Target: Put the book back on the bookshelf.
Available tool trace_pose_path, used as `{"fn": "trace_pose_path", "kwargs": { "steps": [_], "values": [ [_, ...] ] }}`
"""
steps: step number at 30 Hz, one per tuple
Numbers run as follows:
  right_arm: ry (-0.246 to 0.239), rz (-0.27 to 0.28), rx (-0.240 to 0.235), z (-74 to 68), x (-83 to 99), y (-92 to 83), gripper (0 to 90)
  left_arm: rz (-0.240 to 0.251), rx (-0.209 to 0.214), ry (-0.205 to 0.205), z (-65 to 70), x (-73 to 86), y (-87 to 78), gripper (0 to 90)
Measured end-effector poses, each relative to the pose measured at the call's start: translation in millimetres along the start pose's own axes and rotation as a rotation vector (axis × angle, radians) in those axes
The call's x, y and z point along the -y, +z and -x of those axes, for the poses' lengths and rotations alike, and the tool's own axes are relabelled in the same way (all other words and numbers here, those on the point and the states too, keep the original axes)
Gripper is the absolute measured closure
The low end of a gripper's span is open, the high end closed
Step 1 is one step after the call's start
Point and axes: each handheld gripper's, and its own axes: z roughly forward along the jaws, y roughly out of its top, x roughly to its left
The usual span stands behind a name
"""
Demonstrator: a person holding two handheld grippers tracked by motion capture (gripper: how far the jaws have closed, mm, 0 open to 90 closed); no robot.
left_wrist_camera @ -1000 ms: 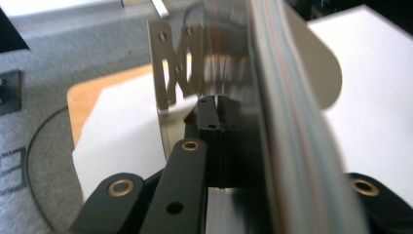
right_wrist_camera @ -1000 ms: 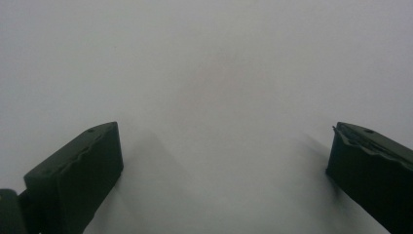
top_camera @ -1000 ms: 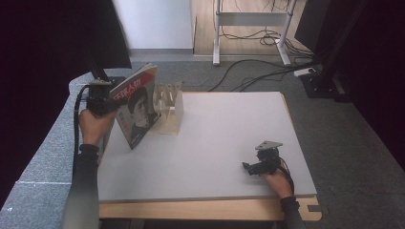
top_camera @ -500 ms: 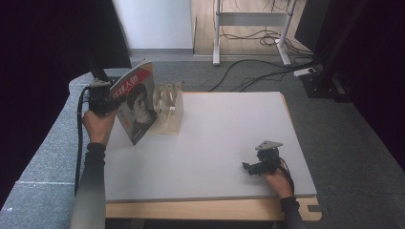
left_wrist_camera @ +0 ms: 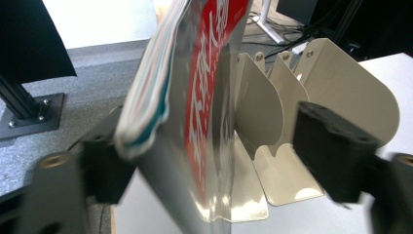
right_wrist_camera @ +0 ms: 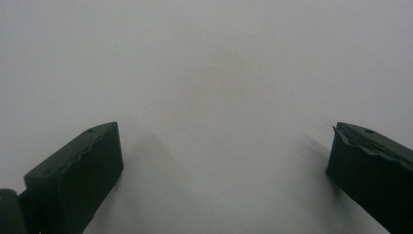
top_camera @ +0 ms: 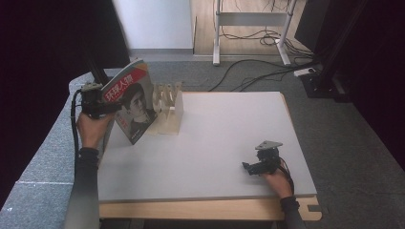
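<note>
Resting hand: our right gripper [top_camera: 252, 166] sits at 5 o'clock on the table [top_camera: 229, 138], jaws spread wide with nothing between them.
Right gripper view: we see bare white tabletop between the parted jaws.
Holding hand: our left gripper [top_camera: 107, 109] at 9 o'clock is around the magazine [top_camera: 130, 102]; its jaws look wide, so we cannot tell how firmly it grips.
Magazine: tilted, off the table's left edge, just beside the rack.
Far: the cream divider rack [top_camera: 168, 106] stands at 11 o'clock.
</note>
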Motion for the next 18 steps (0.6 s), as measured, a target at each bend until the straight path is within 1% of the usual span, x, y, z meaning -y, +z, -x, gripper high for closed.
{"fn": "trace_pose_path", "kwargs": {
  "steps": [2, 5, 8, 12, 15, 18],
  "values": [
    [0.000, 0.000, 0.000, 0.0, -0.1, 0.0, 0.0, 0.000, -0.006, 0.006, 0.5, 3.4, -2.3, 14.0],
    [0.001, 0.000, 0.001, -0.1, -0.1, 0.0, 0.0, -0.012, -0.002, 0.007, -0.2, 7.1, -4.7, 10.3],
    [0.001, 0.001, 0.001, -0.1, -0.2, 0.1, 0.0, -0.014, 0.010, -0.004, -2.4, 10.6, -9.2, 6.9],
    [0.000, -0.001, 0.001, 0.0, -0.3, 0.0, 0.0, -0.002, 0.037, -0.025, -5.3, 14.8, -18.0, 4.6],
    [0.000, -0.001, 0.000, 0.0, -0.3, 0.0, 0.0, -0.003, 0.047, -0.027, -5.8, 17.8, -24.8, 2.3],
    [-0.001, 0.000, 0.001, 0.0, -0.3, 0.0, 0.0, 0.006, 0.066, -0.033, -4.7, 20.8, -31.6, 1.7]
  ]
}}
